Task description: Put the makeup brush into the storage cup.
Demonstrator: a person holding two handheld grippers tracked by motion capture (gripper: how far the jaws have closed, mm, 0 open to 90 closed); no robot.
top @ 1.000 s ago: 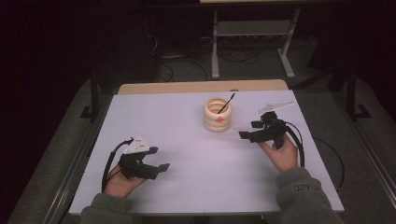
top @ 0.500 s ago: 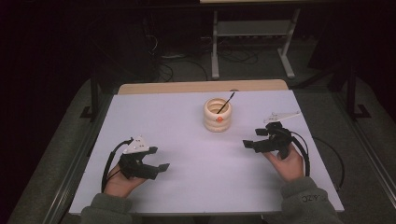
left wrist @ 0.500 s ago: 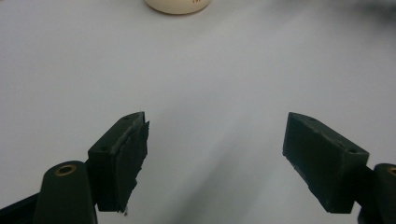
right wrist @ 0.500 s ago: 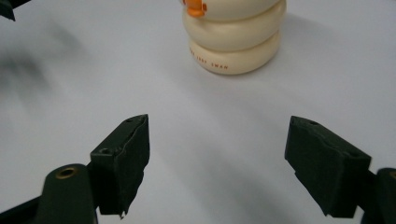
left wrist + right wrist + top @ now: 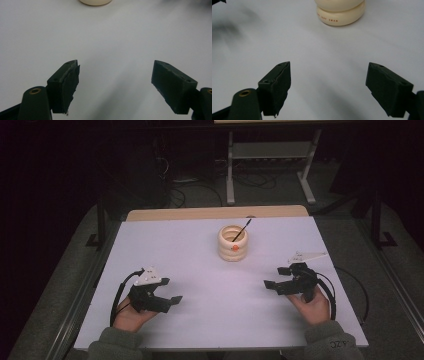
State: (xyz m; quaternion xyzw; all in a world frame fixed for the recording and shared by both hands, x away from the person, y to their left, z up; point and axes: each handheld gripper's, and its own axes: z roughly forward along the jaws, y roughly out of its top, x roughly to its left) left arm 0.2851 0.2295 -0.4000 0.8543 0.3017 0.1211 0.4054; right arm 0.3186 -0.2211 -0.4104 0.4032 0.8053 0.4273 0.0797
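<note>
A cream ribbed pot with an orange dot on its front stands at the table's far middle, and a thin black stick leans out of it. My left gripper rests open at the near left with nothing between its jaws. My right gripper is open at the near right, below and to the right of the pot. In the left gripper view the left gripper gapes wide over bare white surface, with the pot's base far ahead. The right gripper is also empty, facing the pot.
The white tabletop ends in a wooden strip along its far edge. A metal stand and loose cables lie on the dark floor behind. Cables trail from both grippers.
My right gripper has drawn back from beside the pot toward the near edge of the table. The left gripper has stayed where it was.
</note>
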